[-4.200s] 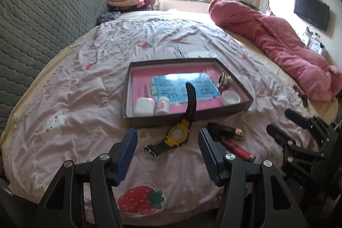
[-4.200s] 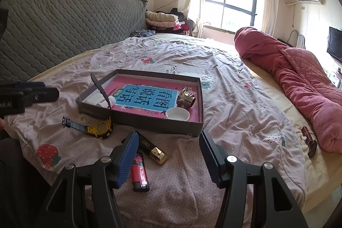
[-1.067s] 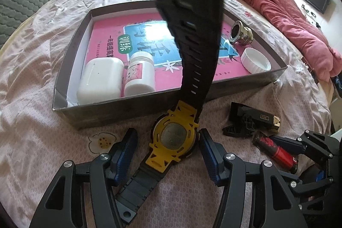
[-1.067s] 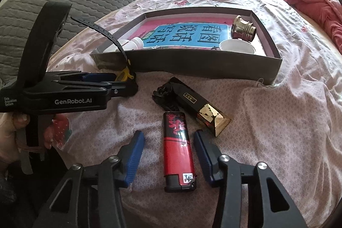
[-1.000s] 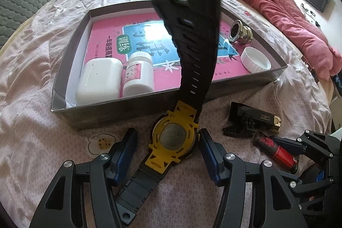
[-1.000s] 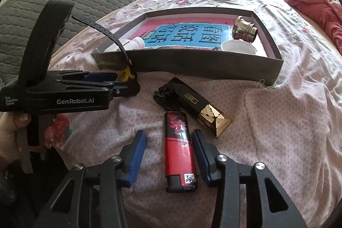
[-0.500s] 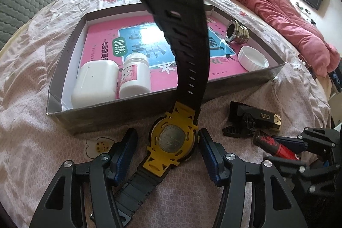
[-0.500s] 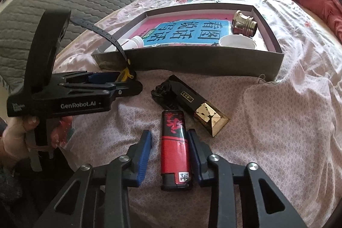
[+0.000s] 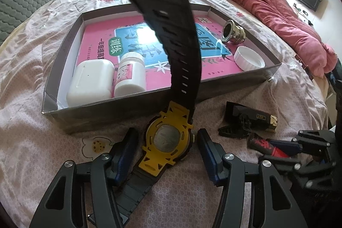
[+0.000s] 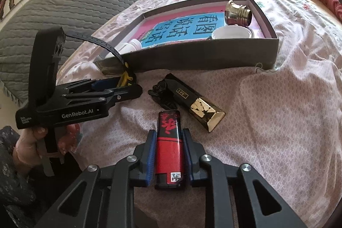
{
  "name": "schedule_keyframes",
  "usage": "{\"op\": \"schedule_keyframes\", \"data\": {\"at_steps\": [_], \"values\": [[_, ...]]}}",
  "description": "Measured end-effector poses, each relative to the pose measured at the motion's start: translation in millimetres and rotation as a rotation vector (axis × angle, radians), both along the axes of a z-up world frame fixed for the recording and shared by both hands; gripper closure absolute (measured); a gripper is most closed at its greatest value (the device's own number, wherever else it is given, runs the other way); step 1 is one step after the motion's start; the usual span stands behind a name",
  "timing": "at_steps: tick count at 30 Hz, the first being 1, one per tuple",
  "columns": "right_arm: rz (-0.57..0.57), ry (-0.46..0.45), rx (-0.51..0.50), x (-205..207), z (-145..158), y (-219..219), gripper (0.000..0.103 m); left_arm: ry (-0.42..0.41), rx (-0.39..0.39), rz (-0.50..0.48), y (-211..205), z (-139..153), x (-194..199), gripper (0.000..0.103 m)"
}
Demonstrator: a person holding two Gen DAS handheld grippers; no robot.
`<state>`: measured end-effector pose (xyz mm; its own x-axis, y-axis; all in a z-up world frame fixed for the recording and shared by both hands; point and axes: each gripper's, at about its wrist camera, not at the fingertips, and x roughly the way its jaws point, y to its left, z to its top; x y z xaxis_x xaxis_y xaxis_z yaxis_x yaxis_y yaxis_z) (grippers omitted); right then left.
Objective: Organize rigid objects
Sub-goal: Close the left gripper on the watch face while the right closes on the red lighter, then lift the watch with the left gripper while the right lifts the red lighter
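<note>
Red lighter (image 10: 170, 142): it lies on the pink bedsheet (image 10: 277, 131), outside the grey tray (image 10: 203, 59), and my right gripper (image 10: 168, 150) is clenched on its two long sides.
Yellow watch (image 9: 167, 142): it lies just before the tray's near wall; one black strap stands up close to the lens.
Left gripper (image 9: 166, 150): released, one finger at each side of the watch case, not yet touching, I judge.
Step in hand: I should close the left gripper on the round case, not on the strap, because the strap bends.
Lift: I should raise both straight up and clear the tray wall before I go forward.
Free place: the pink middle, between the white bottle (image 9: 130, 75) and the white cap (image 9: 249, 58).
</note>
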<state>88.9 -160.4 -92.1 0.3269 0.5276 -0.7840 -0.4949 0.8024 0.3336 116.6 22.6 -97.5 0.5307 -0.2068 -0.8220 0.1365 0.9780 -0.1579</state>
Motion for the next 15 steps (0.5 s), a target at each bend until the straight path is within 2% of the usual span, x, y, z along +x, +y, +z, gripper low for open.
{"op": "schedule_keyframes", "data": {"at_steps": [2, 4, 7, 15], "values": [[0.017, -0.047, -0.071, -5, 1, 11, 0.079, -0.009, 0.013, 0.000, -2, 0, 0, 0.044], [0.031, -0.084, -0.109, -9, 3, 16, 0.079, -0.019, 0.044, 0.001, -6, -1, -1, 0.049], [0.024, -0.069, -0.074, -7, 4, 11, 0.079, -0.027, 0.054, -0.002, -8, 0, -2, 0.057], [0.010, -0.078, -0.031, -10, 13, 2, 0.080, -0.033, 0.052, 0.007, -5, 5, -6, 0.058]]}}
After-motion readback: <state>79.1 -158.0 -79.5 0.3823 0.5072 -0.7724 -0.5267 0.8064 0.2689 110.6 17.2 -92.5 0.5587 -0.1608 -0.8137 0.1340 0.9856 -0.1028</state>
